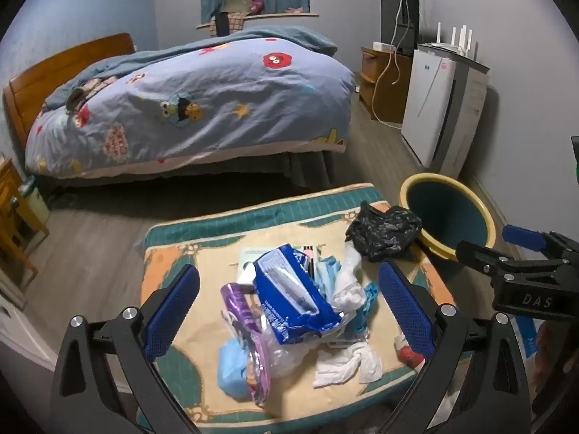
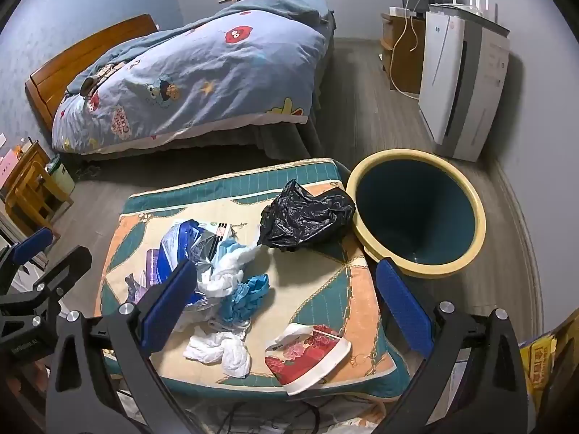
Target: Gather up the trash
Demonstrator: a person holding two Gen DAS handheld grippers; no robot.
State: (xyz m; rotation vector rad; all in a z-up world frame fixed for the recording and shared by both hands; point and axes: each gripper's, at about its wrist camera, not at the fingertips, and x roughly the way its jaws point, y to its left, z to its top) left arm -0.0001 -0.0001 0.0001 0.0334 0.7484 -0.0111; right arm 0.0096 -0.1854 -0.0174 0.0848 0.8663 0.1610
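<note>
A pile of trash lies on a teal-bordered cushion (image 1: 253,213): a blue snack wrapper (image 1: 293,300), a purple wrapper (image 1: 239,300), crumpled white tissue (image 1: 347,365) and a black plastic bag (image 1: 383,231). My left gripper (image 1: 289,307) hangs open above the pile, touching nothing. The right wrist view shows the black bag (image 2: 307,217), a blue glove (image 2: 249,294), white tissue (image 2: 220,350) and a red floral packet (image 2: 307,354). My right gripper (image 2: 286,305) is open over the cushion's near right part, empty. A yellow-rimmed teal bin (image 2: 398,153) stands on the floor just right of the cushion.
A bed with a blue cartoon quilt (image 1: 202,97) fills the space behind the cushion. A white appliance (image 2: 463,83) and a wooden cabinet (image 1: 383,83) stand along the right wall. Wooden furniture (image 2: 29,188) sits at the left. Grey floor runs between bed and cushion.
</note>
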